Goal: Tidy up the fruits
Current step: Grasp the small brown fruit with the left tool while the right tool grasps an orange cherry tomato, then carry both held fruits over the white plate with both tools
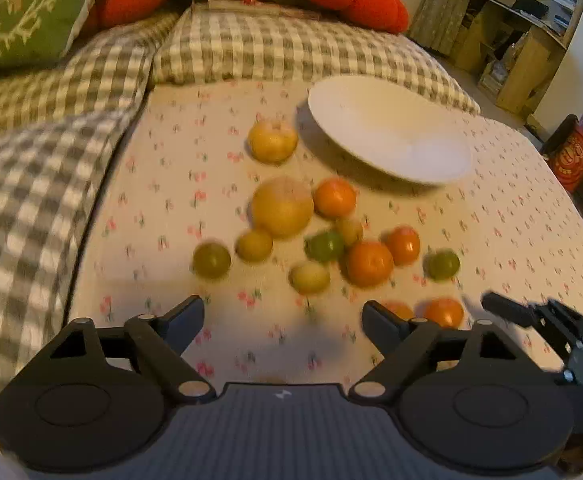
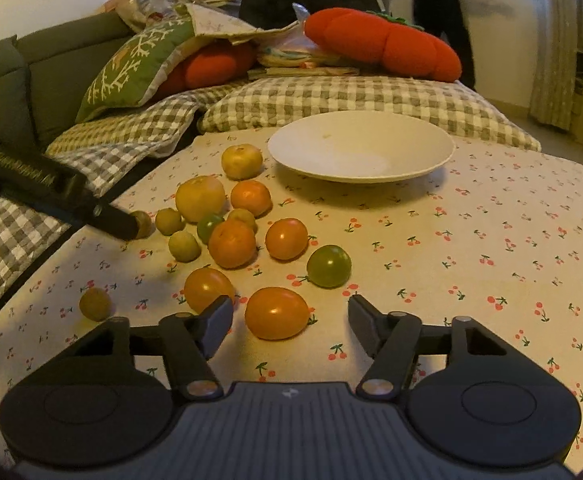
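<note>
- Your right claw (image 2: 290, 330) stands open with the nearest orange fruit (image 2: 276, 313) between its jaws, leaning toward the left finger (image 2: 215, 328); neither pad presses on it, so nothing is gripped yet.
- Your left claw (image 1: 283, 322) is also open and empty, hovering over bare cloth just short of a small yellow-green fruit (image 1: 309, 278).
- The rest of the fruit lies loose in a cluster on the cherry-print counter (image 2: 491, 240), and the white bowl (image 2: 361, 146) behind it is empty.
- Closing off-centre is the main risk: the left pad would likely meet the round fruit first and squirt it sideways into its orange neighbour (image 2: 208, 289).
- These look like soft-skinned fruit, so a hard squeeze could bruise or split one.
- The cloth looks soft; a nudged fruit may roll, and the small one (image 2: 94, 304) near the counter's left edge could drop off.
- Your two claws work close together: the left one's finger shows near the cluster in the right wrist view, so reaching at once could make them collide.
- The bowl is shallow, so a fruit dropped from high up may bounce out.
</note>
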The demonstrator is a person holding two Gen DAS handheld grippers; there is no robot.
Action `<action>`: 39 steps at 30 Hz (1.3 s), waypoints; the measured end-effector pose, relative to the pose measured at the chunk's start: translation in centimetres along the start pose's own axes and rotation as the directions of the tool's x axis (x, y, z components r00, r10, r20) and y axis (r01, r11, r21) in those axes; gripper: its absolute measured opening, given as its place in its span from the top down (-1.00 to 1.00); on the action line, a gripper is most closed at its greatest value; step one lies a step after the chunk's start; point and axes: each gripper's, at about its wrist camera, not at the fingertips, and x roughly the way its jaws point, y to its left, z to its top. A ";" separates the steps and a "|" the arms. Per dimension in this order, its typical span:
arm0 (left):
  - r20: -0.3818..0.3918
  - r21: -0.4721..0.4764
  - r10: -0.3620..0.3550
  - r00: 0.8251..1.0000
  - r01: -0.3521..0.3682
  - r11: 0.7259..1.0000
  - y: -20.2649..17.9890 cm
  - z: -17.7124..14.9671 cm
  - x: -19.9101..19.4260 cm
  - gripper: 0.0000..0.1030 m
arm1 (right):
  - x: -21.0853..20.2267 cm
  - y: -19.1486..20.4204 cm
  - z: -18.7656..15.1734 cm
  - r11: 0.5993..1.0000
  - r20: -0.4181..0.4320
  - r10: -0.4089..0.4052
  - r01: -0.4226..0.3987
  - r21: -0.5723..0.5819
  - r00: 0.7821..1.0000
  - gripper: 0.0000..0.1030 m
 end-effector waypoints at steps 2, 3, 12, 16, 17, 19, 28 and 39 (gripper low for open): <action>-0.006 -0.019 0.005 1.000 -0.006 1.000 0.4 -1.0 -0.5 -0.61 | -0.2 0.3 0.2 1.000 0.006 -0.005 0.005 -0.025 1.000 -0.14; -0.012 -0.033 0.003 1.000 -0.003 0.999 0.7 -1.6 -0.6 -0.59 | -0.1 0.4 0.3 0.999 0.007 -0.012 0.012 -0.033 1.000 -0.14; -0.105 -0.006 0.004 0.994 -0.005 1.000 -0.1 -3.0 1.5 -0.20 | 0.6 1.6 0.7 0.996 -0.007 -0.046 0.045 -0.083 0.999 -0.13; -0.103 0.031 0.017 0.995 -0.013 0.999 -0.6 -3.4 1.8 -0.09 | 0.8 1.5 0.6 0.996 -0.018 -0.055 0.053 -0.074 0.998 -0.11; -0.111 0.035 0.023 0.994 -0.019 0.999 -0.6 -3.5 2.1 -0.07 | 0.9 1.5 0.7 0.996 -0.021 -0.059 0.057 -0.073 0.998 -0.11; -0.119 0.042 0.036 0.992 -0.032 0.999 -0.6 -3.8 2.7 0.00 | 1.1 1.5 0.7 0.996 -0.025 -0.058 0.056 -0.066 0.998 -0.11; -0.087 0.085 0.064 0.994 -0.057 0.995 -1.1 -3.6 2.7 0.51 | 1.8 1.6 0.4 0.997 -0.045 -0.054 0.051 -0.057 0.998 0.03; -0.048 0.114 0.039 0.998 -0.034 0.993 -1.3 -3.4 1.9 0.52 | 1.8 1.5 1.0 0.998 -0.036 -0.038 0.036 -0.045 0.999 0.34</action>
